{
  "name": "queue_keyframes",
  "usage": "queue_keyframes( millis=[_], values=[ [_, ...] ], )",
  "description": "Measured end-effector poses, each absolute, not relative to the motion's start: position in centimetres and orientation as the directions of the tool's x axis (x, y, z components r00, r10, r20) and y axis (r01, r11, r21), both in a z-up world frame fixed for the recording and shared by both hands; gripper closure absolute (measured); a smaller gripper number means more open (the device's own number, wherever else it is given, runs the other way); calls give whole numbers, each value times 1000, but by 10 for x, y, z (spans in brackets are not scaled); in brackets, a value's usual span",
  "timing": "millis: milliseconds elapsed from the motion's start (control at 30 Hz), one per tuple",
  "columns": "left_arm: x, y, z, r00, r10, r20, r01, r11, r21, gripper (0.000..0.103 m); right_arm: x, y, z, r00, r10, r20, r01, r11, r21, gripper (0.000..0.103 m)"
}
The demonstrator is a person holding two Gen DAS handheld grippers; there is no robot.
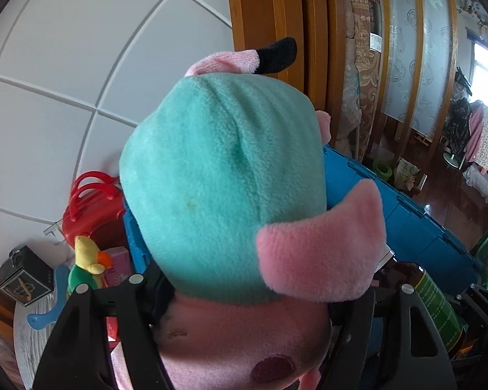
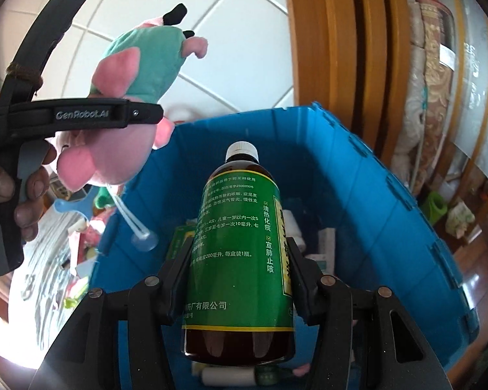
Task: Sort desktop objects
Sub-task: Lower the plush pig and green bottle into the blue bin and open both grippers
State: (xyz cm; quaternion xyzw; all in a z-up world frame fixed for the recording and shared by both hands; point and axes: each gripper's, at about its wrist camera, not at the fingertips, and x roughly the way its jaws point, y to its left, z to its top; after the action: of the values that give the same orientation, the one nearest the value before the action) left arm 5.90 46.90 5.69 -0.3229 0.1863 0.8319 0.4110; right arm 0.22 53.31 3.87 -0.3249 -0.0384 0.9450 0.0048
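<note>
My left gripper (image 1: pixel 244 295) is shut on a pink plush pig in a teal outfit (image 1: pixel 224 188), held up in the air and filling the left wrist view. The pig (image 2: pixel 140 74) and the left gripper also show in the right wrist view, at upper left beside the bin. My right gripper (image 2: pixel 240 253) is shut on a brown medicine bottle with a green label and white cap (image 2: pixel 240 247), held over the open blue bin (image 2: pixel 390 227). The bottle's side shows in the left wrist view (image 1: pixel 439 305).
The blue bin (image 1: pixel 406 217) holds several small boxes and bottles (image 2: pixel 325 250). On the round table to its left lie a red case (image 1: pixel 91 208), a yellow and green plush (image 1: pixel 84 266), a black box (image 1: pixel 26 276), a pink box and a blue plastic piece (image 2: pixel 74 206).
</note>
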Motion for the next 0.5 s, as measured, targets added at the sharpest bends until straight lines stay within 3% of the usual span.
queue_keyframes(
  millis=[100, 167, 500],
  values=[
    [51, 486, 51, -369, 570, -734, -827, -562, -20, 16, -5, 542, 38, -787, 95, -609, -40, -994, -104, 49],
    [48, 488, 44, -315, 556, -769, -829, -556, -62, 15, -10, 546, 37, -783, 134, -607, -70, -989, -129, 3],
    [50, 406, 27, -406, 520, -752, -778, -628, -14, 15, -11, 525, 38, -796, 103, -596, -44, -993, -113, 0]
  ],
)
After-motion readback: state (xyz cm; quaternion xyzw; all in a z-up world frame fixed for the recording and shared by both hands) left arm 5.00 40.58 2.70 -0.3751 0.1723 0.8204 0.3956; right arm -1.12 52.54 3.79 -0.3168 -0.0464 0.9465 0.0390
